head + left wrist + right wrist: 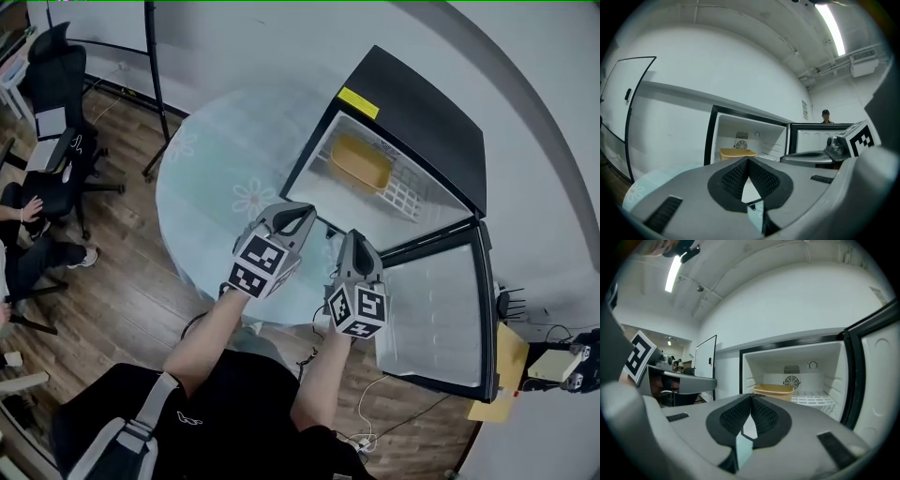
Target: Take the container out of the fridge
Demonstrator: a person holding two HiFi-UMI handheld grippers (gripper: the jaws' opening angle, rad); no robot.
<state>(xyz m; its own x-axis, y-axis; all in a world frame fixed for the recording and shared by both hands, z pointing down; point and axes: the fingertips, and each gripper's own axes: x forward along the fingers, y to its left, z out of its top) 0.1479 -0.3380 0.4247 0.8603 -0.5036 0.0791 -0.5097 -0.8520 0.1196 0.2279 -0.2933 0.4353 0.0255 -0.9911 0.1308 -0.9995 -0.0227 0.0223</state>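
Observation:
A small black fridge [422, 112] stands open on the round table, its door [441, 309] swung out to the right. Inside, a yellow container [359, 162] sits on the white wire shelf [405, 192], toward the left. The same container [736, 153] shows in the left gripper view, and this container [774, 391] also shows in the right gripper view. My left gripper [298, 217] is shut and empty, just in front of the fridge opening. Beside it, near the door's edge, my right gripper [356, 246] is also shut with nothing in it.
The round glass table [216, 178] with flower prints holds the fridge. A black stand pole [155, 75] rises at its far left edge. Office chairs [56, 103] and a seated person [23, 234] are at the left. A cardboard piece and cables [511, 366] lie at the right.

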